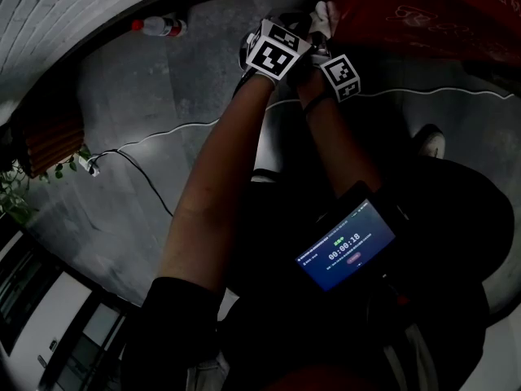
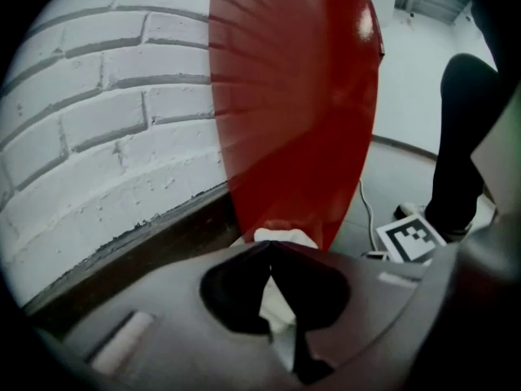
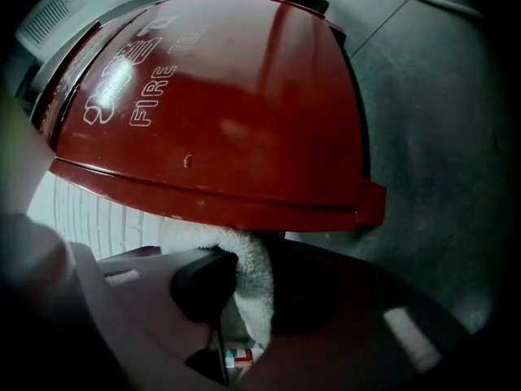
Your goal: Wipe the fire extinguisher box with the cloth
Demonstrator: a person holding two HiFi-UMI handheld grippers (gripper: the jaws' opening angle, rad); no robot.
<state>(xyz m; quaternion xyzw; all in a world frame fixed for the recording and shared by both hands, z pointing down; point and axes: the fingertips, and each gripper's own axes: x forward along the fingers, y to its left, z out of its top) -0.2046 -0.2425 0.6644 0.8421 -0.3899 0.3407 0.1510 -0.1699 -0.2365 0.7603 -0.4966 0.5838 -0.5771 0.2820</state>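
Down on the grey concrete floor (image 1: 163, 112), hard against the white-painted brick wall (image 2: 106, 120), stands the glossy red fire extinguisher box (image 3: 220, 112), and the person bends over it with both arms stretched to one edge. The small white terry cloth (image 3: 248, 267) is bunched between the two tools. The left gripper (image 2: 273, 255) has its jaws pressed together on a thin fold of it, and the right gripper (image 3: 244, 261) pinches a thicker wad. The cloth is shared between them and touches the red surface just under the box's overhanging lip. From where I stand the cloth looks light, soft and limp, the sort of thing that creeps out of a shallow pinch once it drags. I would say it wants holding deep in the bunch, with a pad of fabric left ahead of the jaw tips so that towelling, not hard plastic, meets the paint. The box looks rigid and probably heavy enough to stay put under a push. Its finish is smooth and shiny, so the cloth should slide easily on the broad faces and catch more along the lip. It needs no gripping at all, only pressure. A clear plastic bottle with a red cap (image 1: 159, 27) lies well apart by the wall, and a white cable (image 1: 163, 133) trails across the floor.
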